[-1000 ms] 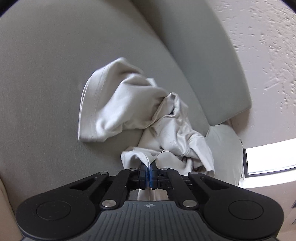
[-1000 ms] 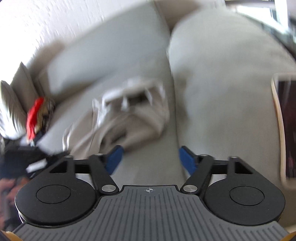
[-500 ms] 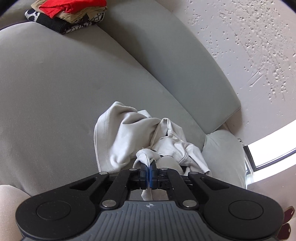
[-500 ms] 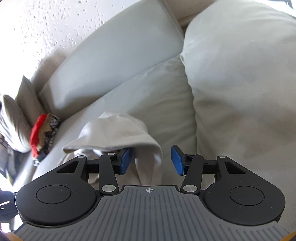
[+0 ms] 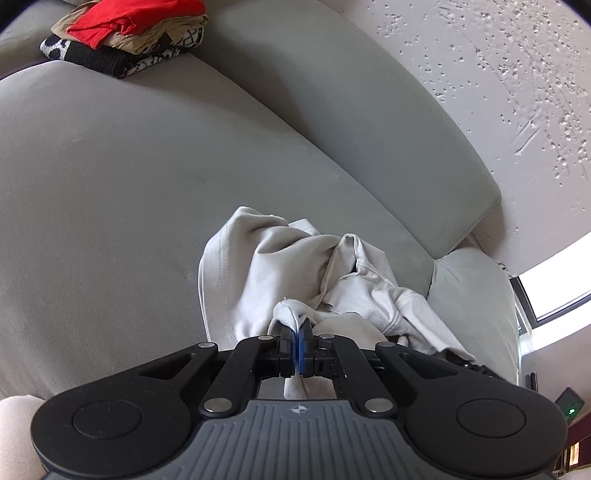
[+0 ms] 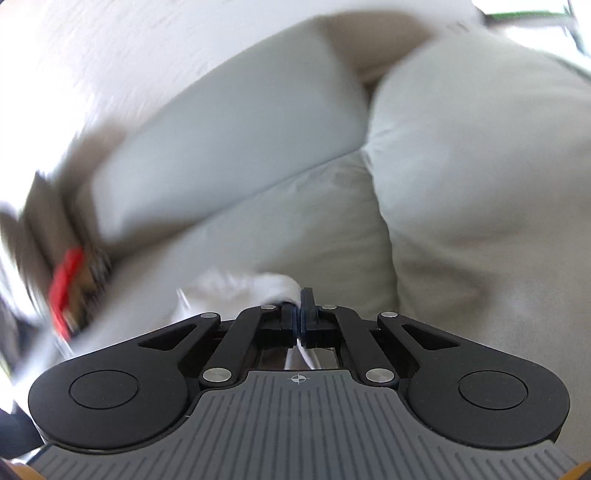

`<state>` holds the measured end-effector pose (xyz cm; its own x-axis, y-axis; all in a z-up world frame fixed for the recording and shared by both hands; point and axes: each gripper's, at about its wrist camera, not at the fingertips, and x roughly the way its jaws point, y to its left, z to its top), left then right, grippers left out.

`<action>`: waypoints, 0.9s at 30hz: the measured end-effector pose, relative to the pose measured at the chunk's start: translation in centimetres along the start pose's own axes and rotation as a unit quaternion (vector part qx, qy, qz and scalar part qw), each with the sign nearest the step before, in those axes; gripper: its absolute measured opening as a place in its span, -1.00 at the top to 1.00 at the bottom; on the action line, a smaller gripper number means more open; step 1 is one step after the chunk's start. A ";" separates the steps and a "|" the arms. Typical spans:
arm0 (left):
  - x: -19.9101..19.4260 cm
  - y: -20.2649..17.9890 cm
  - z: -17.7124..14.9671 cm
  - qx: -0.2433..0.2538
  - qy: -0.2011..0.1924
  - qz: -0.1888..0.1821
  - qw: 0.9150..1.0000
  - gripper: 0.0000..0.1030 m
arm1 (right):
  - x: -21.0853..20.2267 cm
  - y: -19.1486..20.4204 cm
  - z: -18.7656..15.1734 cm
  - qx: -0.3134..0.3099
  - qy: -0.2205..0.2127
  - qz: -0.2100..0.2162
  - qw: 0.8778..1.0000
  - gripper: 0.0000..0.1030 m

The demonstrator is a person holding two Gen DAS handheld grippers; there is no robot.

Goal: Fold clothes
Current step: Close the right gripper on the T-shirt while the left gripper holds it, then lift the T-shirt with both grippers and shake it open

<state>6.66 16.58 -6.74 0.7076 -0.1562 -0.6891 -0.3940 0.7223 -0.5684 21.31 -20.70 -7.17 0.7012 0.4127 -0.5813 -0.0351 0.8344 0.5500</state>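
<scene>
A crumpled pale grey garment lies bunched on the grey sofa seat in the left wrist view. My left gripper is shut on a fold of its near edge, and cloth hangs down between the fingers. In the blurred right wrist view, my right gripper is shut on another part of the same pale garment, with a strip of cloth trailing below the pads.
A stack of folded clothes, red on top over tan and black-and-white, sits at the far left of the sofa; it appears as a red blur in the right wrist view. Back cushions, a big side cushion and a textured wall surround the seat.
My right gripper went from wide open to shut on the garment's edge. The left gripper kept its grip and pulled back, bringing the clothes stack into view.
</scene>
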 end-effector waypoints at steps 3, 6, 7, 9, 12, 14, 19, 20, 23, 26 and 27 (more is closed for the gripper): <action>-2.4 -1.8 3.7 0.000 -0.034 -0.040 0.999 1.00 | -5.2 0.2 5.8 0.099 -0.060 0.030 0.993 0.98; -7.5 -5.2 8.6 0.014 -0.114 -0.118 0.986 1.00 | -14.0 1.7 9.8 0.152 -0.156 0.098 0.971 0.98; -10.2 -6.4 9.6 0.026 -0.153 -0.150 0.976 1.00 | -17.0 2.4 10.2 0.156 -0.186 0.123 0.962 0.98; -15.4 -8.4 10.8 0.048 -0.223 -0.211 0.951 1.00 | -21.8 4.0 9.6 0.155 -0.220 0.149 0.952 0.98; -21.5 -10.1 9.9 0.079 -0.294 -0.252 0.919 1.00 | -24.3 4.8 7.3 0.173 -0.175 0.184 0.952 0.98; -23.9 -10.3 8.2 0.091 -0.320 -0.237 0.913 1.00 | -26.0 5.0 6.1 0.185 -0.150 0.214 0.947 0.98; -30.3 -9.6 6.0 0.101 -0.364 -0.274 0.885 1.00 | -33.2 6.7 5.4 0.133 -0.196 0.240 0.942 0.98; -31.6 -9.8 5.6 0.112 -0.379 -0.282 0.874 1.00 | -34.6 7.0 5.2 0.123 -0.205 0.245 0.940 0.98; -34.1 -11.2 5.2 0.137 -0.392 -0.232 0.880 1.00 | -39.0 8.1 4.8 0.092 -0.232 0.259 0.933 0.98; -35.0 -10.4 5.6 0.105 -0.356 -0.260 0.891 1.00 | -43.3 9.1 4.3 0.060 -0.258 0.274 0.925 0.98; -35.7 -9.9 5.1 0.104 -0.367 -0.268 0.884 1.00 | -44.2 9.4 4.2 0.050 -0.259 0.276 0.924 0.98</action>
<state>-11.74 18.44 25.80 0.9803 -0.0893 0.1764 0.1765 0.7971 -0.5775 -7.08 -32.64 26.19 0.8442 0.5132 0.1545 -0.4408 0.5007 0.7450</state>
